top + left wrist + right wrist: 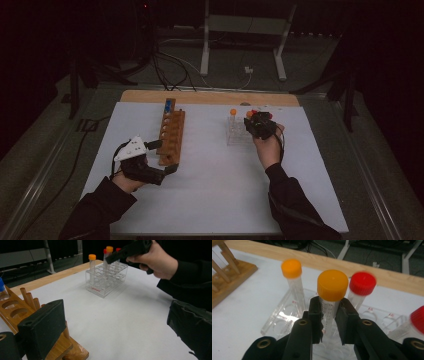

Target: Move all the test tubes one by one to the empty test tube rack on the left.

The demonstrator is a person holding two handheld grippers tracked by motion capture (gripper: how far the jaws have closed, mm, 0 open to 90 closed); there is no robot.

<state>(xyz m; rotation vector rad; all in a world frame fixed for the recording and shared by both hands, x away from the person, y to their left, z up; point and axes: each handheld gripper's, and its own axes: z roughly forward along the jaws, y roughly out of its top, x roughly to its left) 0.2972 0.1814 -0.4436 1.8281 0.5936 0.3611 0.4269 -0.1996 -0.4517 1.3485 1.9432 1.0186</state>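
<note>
Right gripper [329,322]: squeezed tight on orange-capped tube [332,290] in clear rack [279,320]. Left gripper [167,157]: wide open beside wooden rack [171,132], holding nothing.

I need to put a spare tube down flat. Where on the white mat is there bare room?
Between the wooden rack and the clear rack the white mat lies bare, widening toward the near edge between the sleeves. Crowded: around the clear rack, where the right tongs grip an orange-capped tube.

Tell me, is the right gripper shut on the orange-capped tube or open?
Shut. The right gripper has both pads pressed on the orange-capped tube just under its cap, above the clear rack.
</note>
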